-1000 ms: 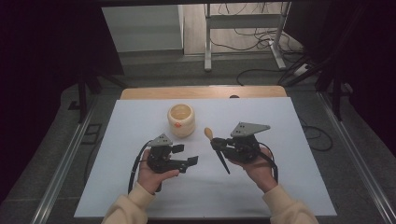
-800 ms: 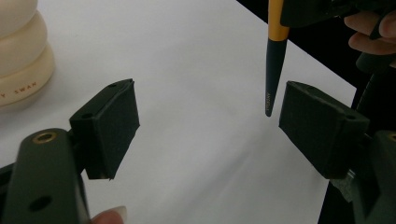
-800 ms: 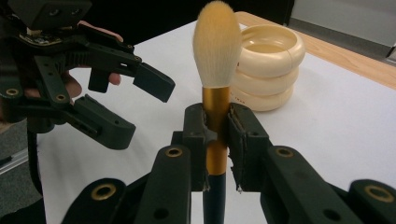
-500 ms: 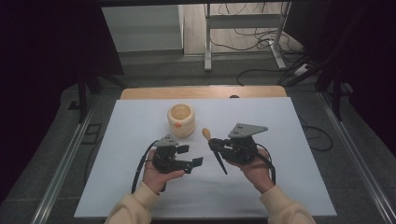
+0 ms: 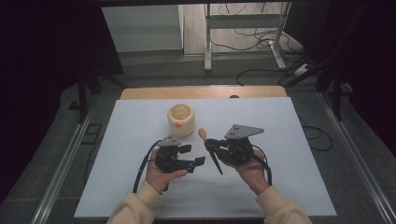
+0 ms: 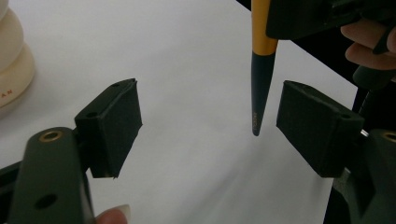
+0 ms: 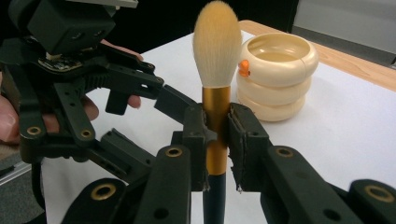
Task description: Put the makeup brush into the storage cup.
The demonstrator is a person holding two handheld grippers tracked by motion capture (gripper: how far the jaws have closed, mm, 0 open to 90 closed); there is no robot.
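My right gripper (image 5: 211,143) is shut on a makeup brush (image 5: 202,134), clamping its gold ferrule (image 7: 217,116). The tan bristle head (image 7: 217,51) points away toward the cup. The dark handle (image 6: 259,84) reaches back toward my left gripper (image 5: 194,155). That gripper is open, and its jaws have just been closing slightly. In the left gripper view the handle tip hangs between the jaws (image 6: 210,126), nearer the right one, touching neither. A cream ringed cup (image 5: 181,119) with a small orange figure stands upright just beyond both grippers.
Everything sits on a white sheet (image 5: 289,140) over a wooden table (image 5: 205,92). Metal rails run along both sides. Cables and a desk frame lie on the floor beyond the far edge.
The left gripper has edged slightly right, toward the brush's handle end. The right gripper and brush have kept still.
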